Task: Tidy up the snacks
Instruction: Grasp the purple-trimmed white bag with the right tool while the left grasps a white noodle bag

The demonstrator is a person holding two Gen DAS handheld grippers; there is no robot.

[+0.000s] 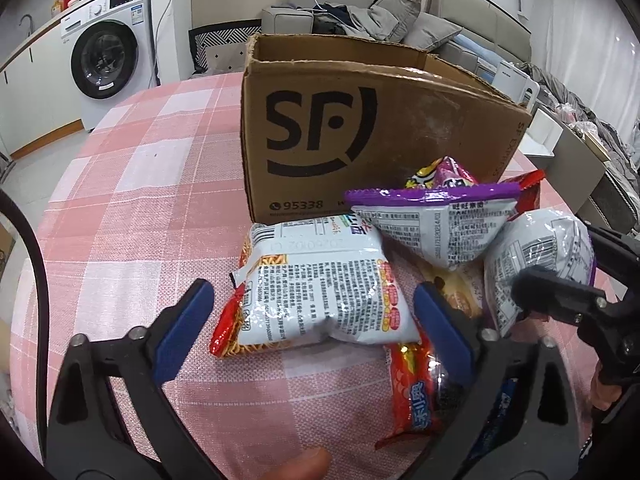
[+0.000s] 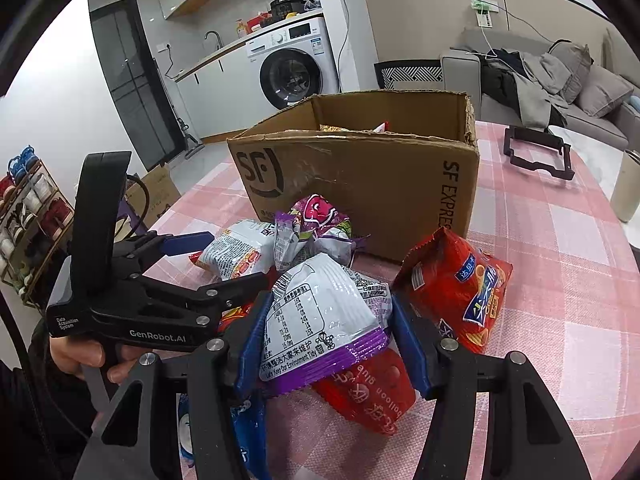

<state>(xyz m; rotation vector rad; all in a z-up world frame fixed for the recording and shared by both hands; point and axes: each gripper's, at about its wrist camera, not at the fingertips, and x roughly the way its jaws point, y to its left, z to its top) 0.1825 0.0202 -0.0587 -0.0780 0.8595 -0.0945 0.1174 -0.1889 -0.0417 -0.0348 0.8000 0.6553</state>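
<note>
An open cardboard box [image 1: 360, 132] marked SF stands on the pink checked tablecloth [image 1: 140, 200], with a heap of snack packets in front of it. My left gripper [image 1: 316, 320] is open around a white noodle-snack packet [image 1: 324, 296] that lies on the cloth; the left pad is clear of it and the right pad is close to its edge. My right gripper [image 2: 332, 344] is shut on a white and purple packet [image 2: 324, 320], its blue pads pressing both sides. That packet [image 1: 536, 248] sits at the right of the heap. Some snacks show inside the box [image 2: 360, 184].
Around the heap lie a red chip bag [image 2: 456, 284], a red balloon-gum packet [image 2: 364, 392], a blue packet [image 2: 248, 440] and a pink-purple packet [image 2: 320, 216]. A black frame [image 2: 536, 152] and a white cup [image 2: 628, 184] stand at the table's right. A person's hand [image 2: 80, 356] holds the left gripper.
</note>
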